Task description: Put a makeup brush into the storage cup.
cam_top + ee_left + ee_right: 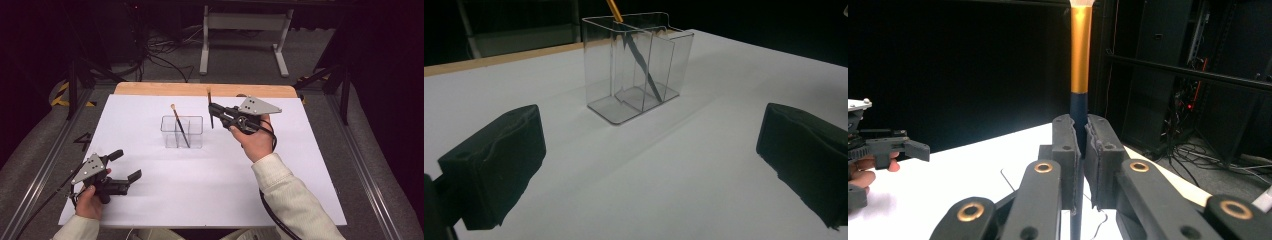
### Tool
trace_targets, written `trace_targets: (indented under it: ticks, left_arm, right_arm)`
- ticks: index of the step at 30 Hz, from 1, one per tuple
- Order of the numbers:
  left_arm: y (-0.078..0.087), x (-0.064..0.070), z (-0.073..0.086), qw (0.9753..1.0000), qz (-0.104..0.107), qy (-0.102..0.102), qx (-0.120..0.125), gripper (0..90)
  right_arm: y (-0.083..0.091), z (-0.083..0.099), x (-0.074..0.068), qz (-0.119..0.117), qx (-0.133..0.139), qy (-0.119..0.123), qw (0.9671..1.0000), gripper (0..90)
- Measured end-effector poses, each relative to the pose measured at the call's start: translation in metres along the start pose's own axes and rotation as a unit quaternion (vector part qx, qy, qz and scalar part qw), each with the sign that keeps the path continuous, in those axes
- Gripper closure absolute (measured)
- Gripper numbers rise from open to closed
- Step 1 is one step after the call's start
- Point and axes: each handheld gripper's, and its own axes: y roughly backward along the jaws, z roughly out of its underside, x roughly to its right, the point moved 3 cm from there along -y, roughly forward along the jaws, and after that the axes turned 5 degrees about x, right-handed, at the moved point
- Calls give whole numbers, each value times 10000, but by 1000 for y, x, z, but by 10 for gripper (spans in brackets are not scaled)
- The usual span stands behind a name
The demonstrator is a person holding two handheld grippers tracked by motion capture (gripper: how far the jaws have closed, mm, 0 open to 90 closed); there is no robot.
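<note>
Brush (1081, 60) tip beyond the top edge

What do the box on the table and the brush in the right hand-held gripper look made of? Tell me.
The box looks like clear hard plastic: you see its inner dividers and the leaning second brush through glossy walls. The held brush has a dark, matt handle, wood or plastic, hard to tell, and a shiny gold-coloured sleeve, probably metal, below pale bristles. The right hand-held gripper is clamped on the handle.

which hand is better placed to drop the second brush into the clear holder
Right. The right gripper is shut on a brush, upright beside the clear holder. The left gripper is open, near the table's front edge.
</note>
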Motion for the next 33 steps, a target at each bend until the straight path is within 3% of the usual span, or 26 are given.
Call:
trace_targets:
  ticks: [33]
  left_arm:
    - [0, 2, 0, 10000, 28, -1, 16, 1]
  right_arm:
    - [-51, 6, -6, -102, 148, -121, 9998, 838]
